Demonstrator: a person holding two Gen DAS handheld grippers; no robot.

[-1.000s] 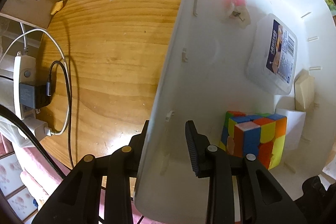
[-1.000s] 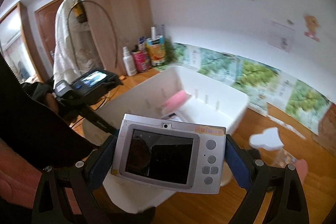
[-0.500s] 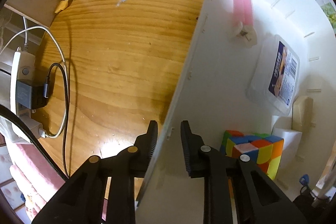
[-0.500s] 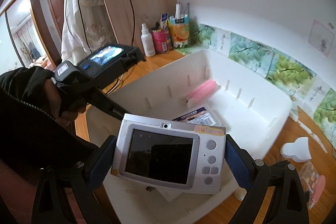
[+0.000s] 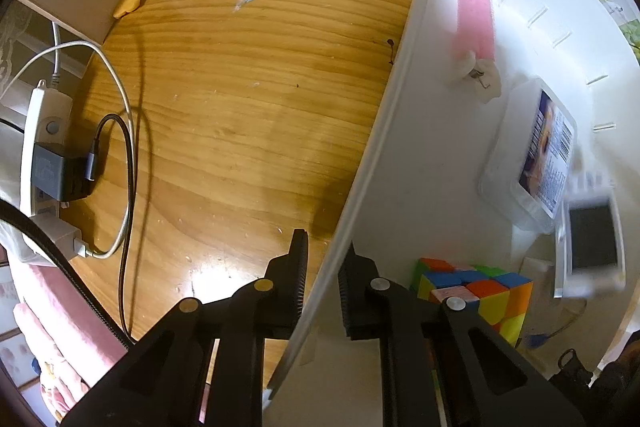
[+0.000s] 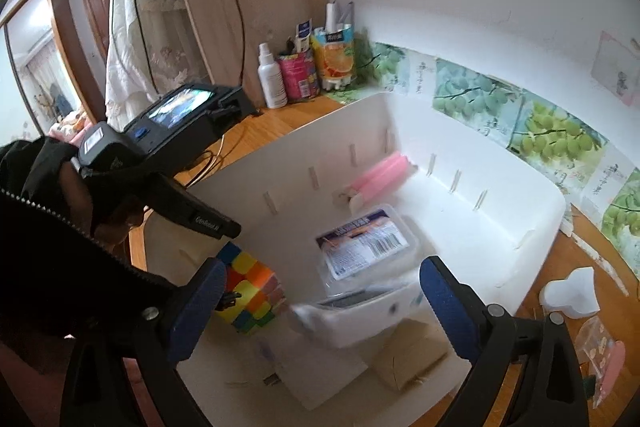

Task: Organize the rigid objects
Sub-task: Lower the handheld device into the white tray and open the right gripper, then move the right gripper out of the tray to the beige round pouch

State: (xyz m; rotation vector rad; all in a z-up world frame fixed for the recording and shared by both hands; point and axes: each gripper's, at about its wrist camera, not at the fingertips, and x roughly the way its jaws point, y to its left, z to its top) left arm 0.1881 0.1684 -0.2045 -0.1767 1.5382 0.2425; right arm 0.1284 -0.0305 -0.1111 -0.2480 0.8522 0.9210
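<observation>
My left gripper (image 5: pixel 323 287) points straight down and straddles the near wall of the white bin (image 5: pixel 400 107). Its jaws are closing, with the wall between the pads and touching them. My right gripper (image 6: pixel 320 311) hangs open over the bin (image 6: pixel 472 131), its blue pads wide apart. Below it a silver digital camera (image 6: pixel 352 311) lies blurred and free inside the bin, also seen in the left wrist view as the camera (image 5: pixel 592 247). In the bin are a colour cube (image 6: pixel 248 291) (image 5: pixel 480 291), a labelled clear box (image 6: pixel 368 239) (image 5: pixel 532 155) and a pink roll (image 6: pixel 380 175) (image 5: pixel 474 23).
A spray bottle (image 6: pixel 272 79) and cans stand at the back of the wooden table. A power strip with cables (image 5: pixel 40 155) lies left of the bin. A white heart-shaped piece (image 6: pixel 568 295) and a small plastic bag (image 6: pixel 604 355) sit right of it. A black sleeve (image 6: pixel 60 227) holds the left gripper.
The right gripper has let go of the camera, which has dropped from between its pads into the bin. The left jaws have narrowed around the bin wall.
</observation>
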